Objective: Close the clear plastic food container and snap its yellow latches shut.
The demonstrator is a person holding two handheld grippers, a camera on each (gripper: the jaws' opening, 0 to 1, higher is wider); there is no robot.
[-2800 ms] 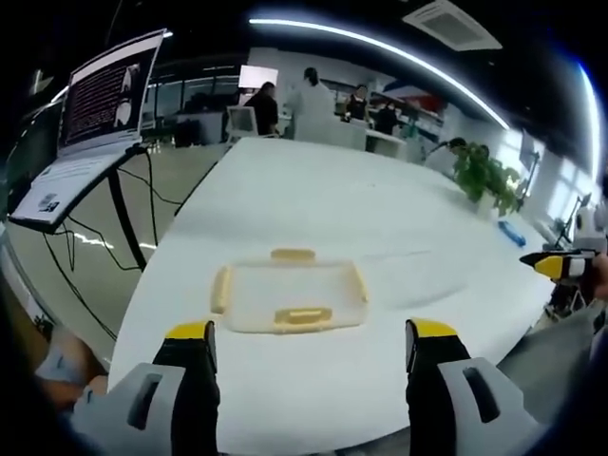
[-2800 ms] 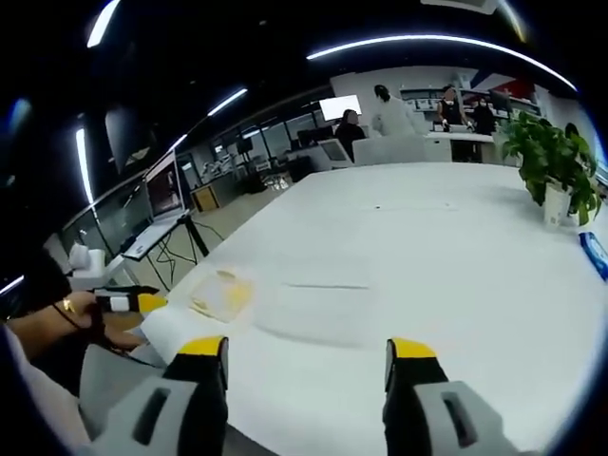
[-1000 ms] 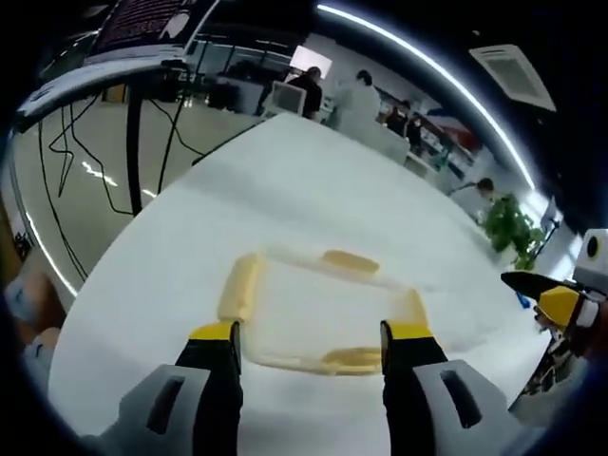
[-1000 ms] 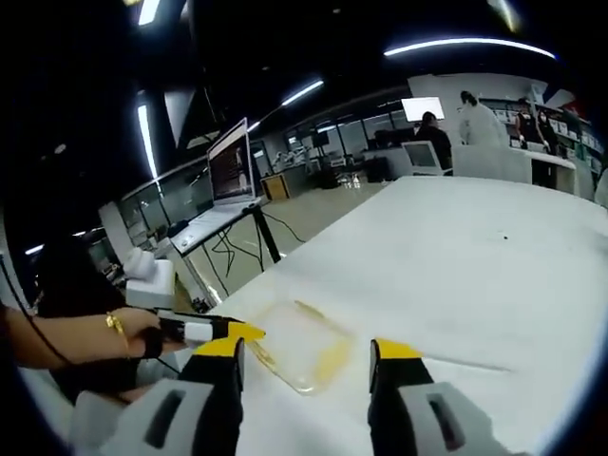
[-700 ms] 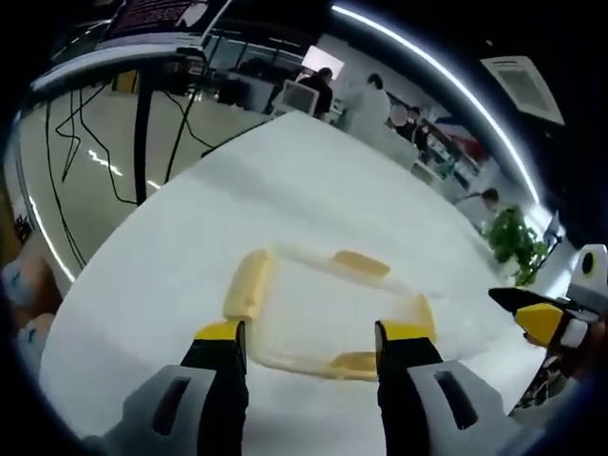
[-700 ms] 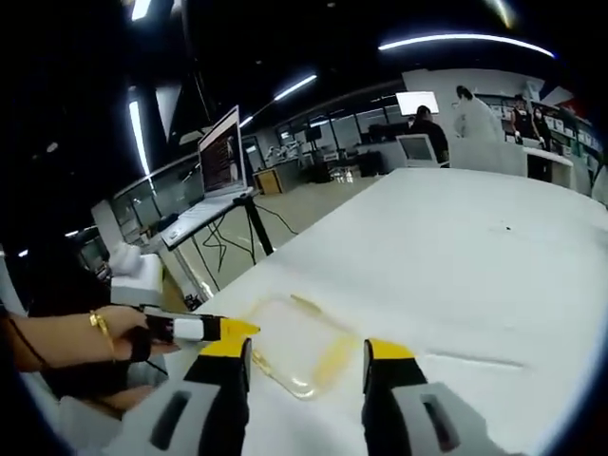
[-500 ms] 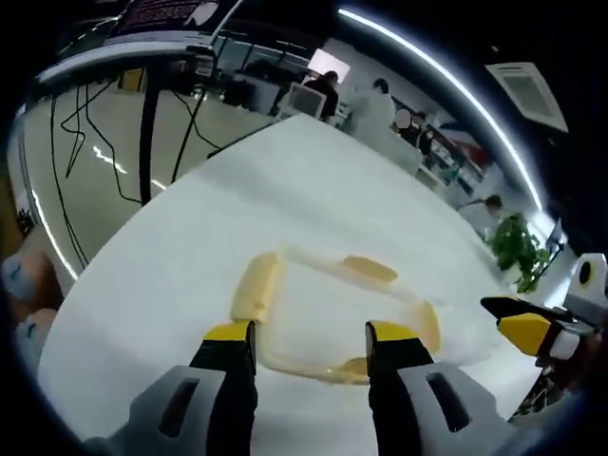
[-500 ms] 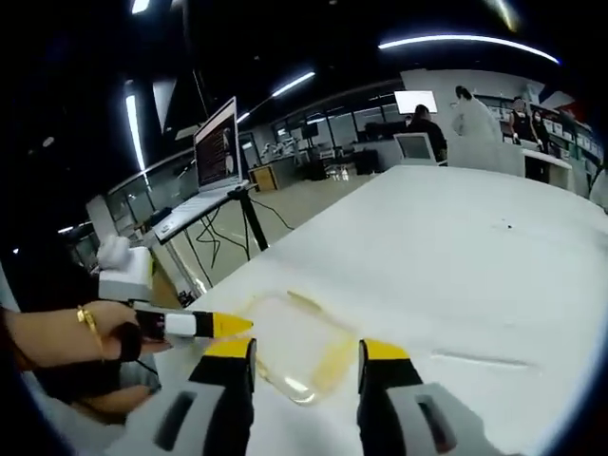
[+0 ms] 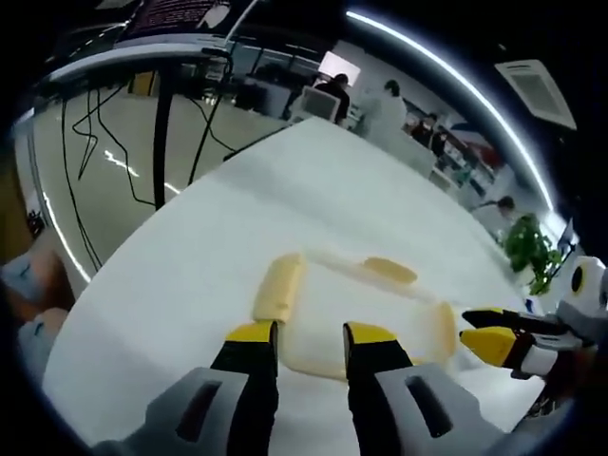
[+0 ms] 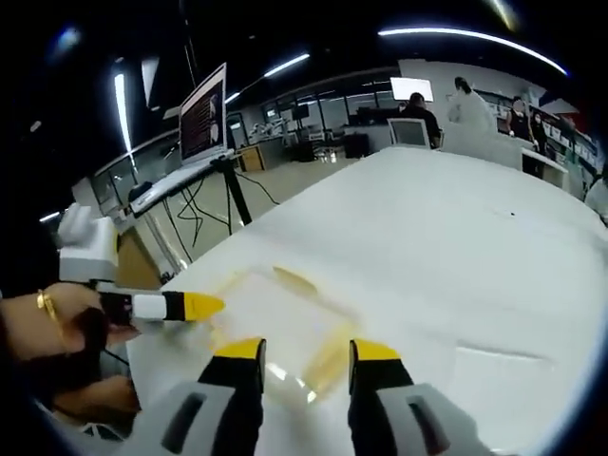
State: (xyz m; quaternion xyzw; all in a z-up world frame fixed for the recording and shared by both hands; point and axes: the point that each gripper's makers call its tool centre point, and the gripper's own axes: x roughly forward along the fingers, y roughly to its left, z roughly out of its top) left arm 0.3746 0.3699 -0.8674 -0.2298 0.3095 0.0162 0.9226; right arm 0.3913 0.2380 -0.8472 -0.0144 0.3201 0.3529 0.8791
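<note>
I have the container [image 9: 366, 309] lying flat on the white table [image 9: 313, 190], lid apparently already seated on it, near the table's edge closest to me. Its long axis runs across my left gripper [image 9: 311, 334] rather than away from it, so the near long side sits just past my left jaws, and the yellow latch on that side is hidden behind them. The left end latch [image 9: 279, 288] lies just ahead and slightly to the left of the jaw tips, the far latch [image 9: 389, 270] beyond. My left jaws stand at a narrow gap, holding nothing. In the right gripper view the container [image 10: 275, 318] sits directly ahead of my right gripper [image 10: 301, 351], whose jaws are likewise narrowed and empty, with a yellow latch [image 10: 325, 363] showing between them at the near edge. The left gripper [image 10: 190, 306] comes in from the side, tips close to the container's corner. I judge both grippers about equally near, each facing its own side, so the next press should go downward onto the latch right under each pair of tips.
</note>
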